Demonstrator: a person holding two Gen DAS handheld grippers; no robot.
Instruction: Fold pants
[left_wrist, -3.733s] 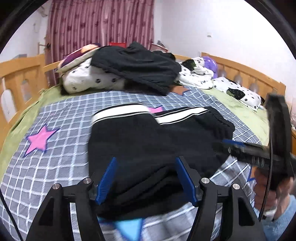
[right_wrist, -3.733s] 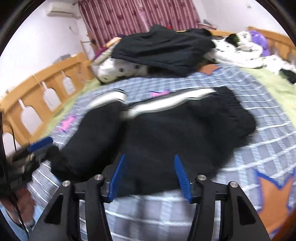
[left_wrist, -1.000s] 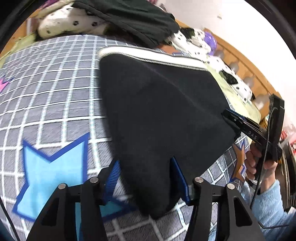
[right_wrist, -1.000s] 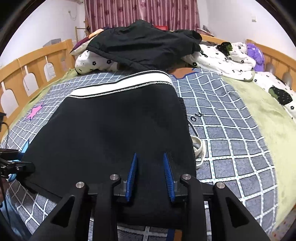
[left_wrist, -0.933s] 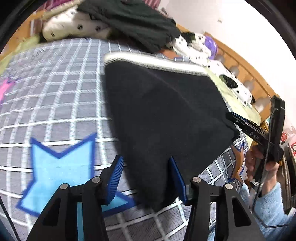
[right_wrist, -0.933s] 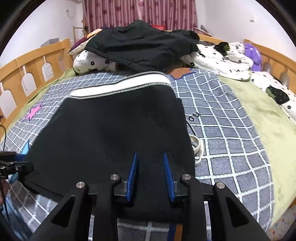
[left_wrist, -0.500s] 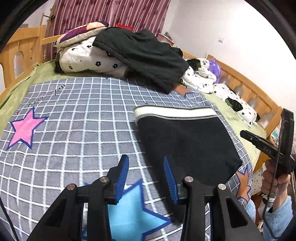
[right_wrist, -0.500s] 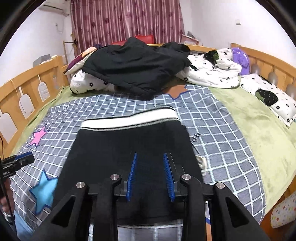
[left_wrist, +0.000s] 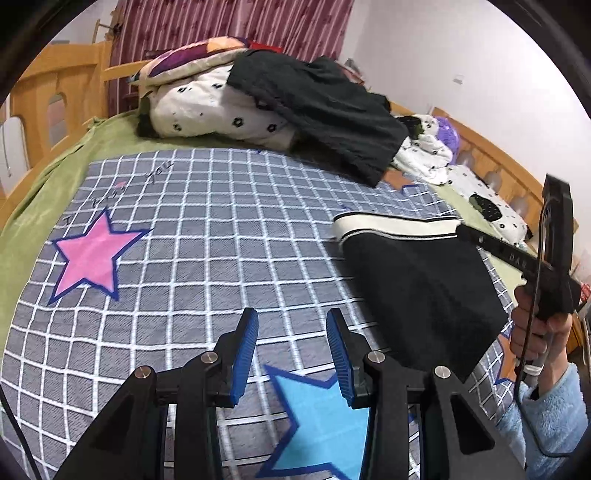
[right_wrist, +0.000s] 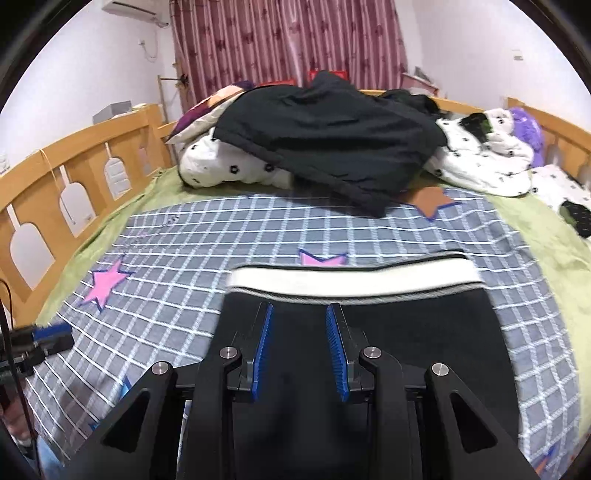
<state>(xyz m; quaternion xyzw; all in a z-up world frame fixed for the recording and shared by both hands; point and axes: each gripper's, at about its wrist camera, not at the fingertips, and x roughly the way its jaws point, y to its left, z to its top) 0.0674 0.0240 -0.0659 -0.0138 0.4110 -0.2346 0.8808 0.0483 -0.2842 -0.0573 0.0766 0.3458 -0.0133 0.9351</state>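
A: Where are the folded black pants with the white waistband (left_wrist: 417, 280)?

B: On the grey checked bedspread (left_wrist: 207, 236), right of the empty, parted left gripper (left_wrist: 291, 350), whose jaws have just narrowed.

A: The right gripper (right_wrist: 299, 345)?

B: Over the pants, fingers apart, clasping nothing.

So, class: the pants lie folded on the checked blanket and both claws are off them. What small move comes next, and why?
Probably draw both claws back. The pants lie flat in a neat rectangle, waistband straight, and the left claw and right claw hold nothing.

Bright even light, fisheye-warped edges
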